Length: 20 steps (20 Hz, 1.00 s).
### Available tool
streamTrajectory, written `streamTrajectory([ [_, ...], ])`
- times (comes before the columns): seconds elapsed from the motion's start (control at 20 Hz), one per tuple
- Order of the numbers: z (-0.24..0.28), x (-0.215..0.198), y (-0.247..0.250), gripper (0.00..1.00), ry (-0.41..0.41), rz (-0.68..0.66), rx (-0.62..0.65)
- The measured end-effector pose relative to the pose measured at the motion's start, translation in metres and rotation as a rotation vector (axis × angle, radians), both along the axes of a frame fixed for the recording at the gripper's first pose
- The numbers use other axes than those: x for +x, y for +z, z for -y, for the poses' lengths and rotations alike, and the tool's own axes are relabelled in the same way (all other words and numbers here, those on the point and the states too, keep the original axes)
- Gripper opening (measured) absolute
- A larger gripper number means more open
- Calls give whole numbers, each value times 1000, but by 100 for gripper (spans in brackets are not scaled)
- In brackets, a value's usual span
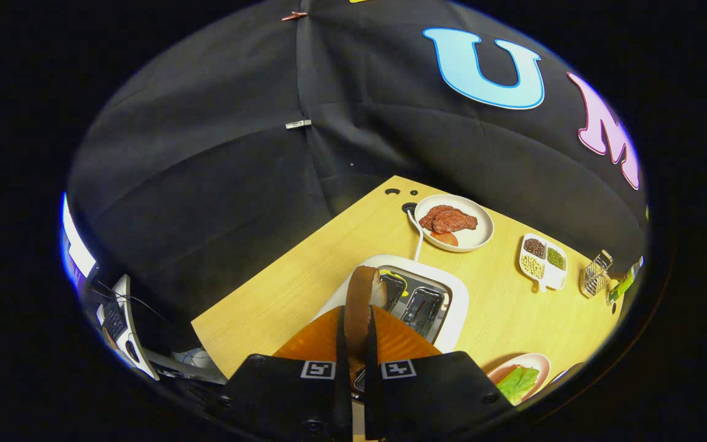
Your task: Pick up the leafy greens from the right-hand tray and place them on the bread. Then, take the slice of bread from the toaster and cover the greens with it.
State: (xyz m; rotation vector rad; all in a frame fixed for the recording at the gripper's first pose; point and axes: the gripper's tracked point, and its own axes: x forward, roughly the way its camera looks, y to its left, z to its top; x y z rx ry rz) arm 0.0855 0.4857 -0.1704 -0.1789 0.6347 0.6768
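Spreading across the lower right of the frame, a light yellow wooden table [304, 270] is seen. At lower centre a white two-slot toaster [452, 307] is set on it. A brown-crusted slice of bread [363, 304] is held upright over the toaster, clamped between the gripper [353, 334] fingers. Above, a white round plate of reddish-brown meat [473, 239] is shown. At the lower right, green leafy greens [518, 383] are lying on a pink tray [540, 361].
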Motion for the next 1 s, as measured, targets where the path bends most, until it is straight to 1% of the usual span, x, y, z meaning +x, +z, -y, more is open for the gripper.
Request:
streamTrajectory([
  [0.55,33,-6,68,12,-49,-23,179],
  [0.8,75,4,88,12,-107,4,211],
  [1.0,124,17,92,12,-186,25,221],
])
